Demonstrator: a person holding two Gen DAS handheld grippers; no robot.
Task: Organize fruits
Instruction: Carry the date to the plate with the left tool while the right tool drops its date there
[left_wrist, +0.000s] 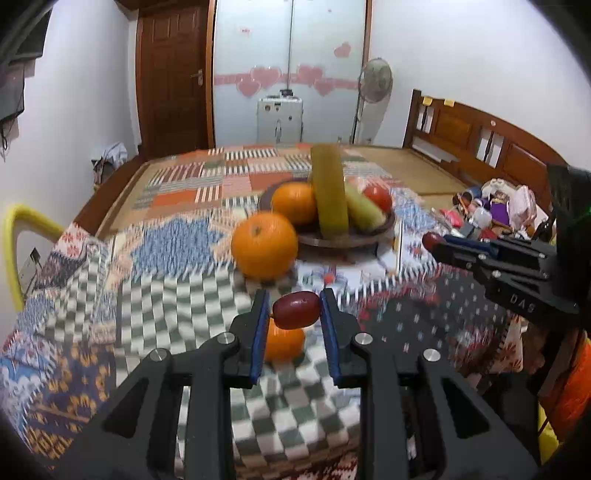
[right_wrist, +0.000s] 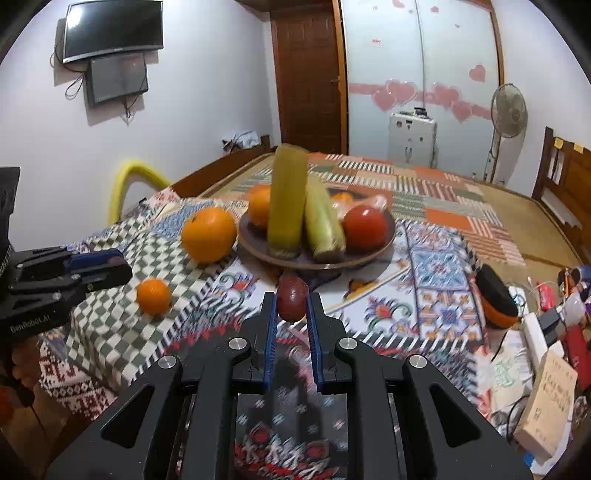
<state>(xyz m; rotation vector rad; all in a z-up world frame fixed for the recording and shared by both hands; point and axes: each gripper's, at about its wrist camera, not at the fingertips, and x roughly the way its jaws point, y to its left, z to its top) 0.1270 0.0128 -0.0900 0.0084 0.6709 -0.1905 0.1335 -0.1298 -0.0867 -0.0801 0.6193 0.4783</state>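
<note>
My left gripper (left_wrist: 294, 308) is shut on a dark red grape (left_wrist: 296, 309), lifted above the patterned cloth; a small orange (left_wrist: 283, 343) lies just below it. My right gripper (right_wrist: 291, 304) is shut on a second red grape (right_wrist: 292, 300), also off the cloth. A brown bowl (right_wrist: 258, 246) ahead holds an orange (left_wrist: 294, 202), two yellow-green corn cobs (right_wrist: 287, 201) and a red tomato (right_wrist: 365, 227). A large orange (left_wrist: 264, 244) sits on the cloth left of the bowl. In the right wrist view the small orange (right_wrist: 153, 296) lies near the left gripper (right_wrist: 123, 266).
The fruit lies on patchwork cloths over a bed (left_wrist: 177, 192). Clutter of bottles, boxes and a black-orange object (right_wrist: 496, 301) crowds the right side. A yellow chair frame (left_wrist: 14, 236) stands at the left edge. Beyond are a door, a fan and a wooden headboard.
</note>
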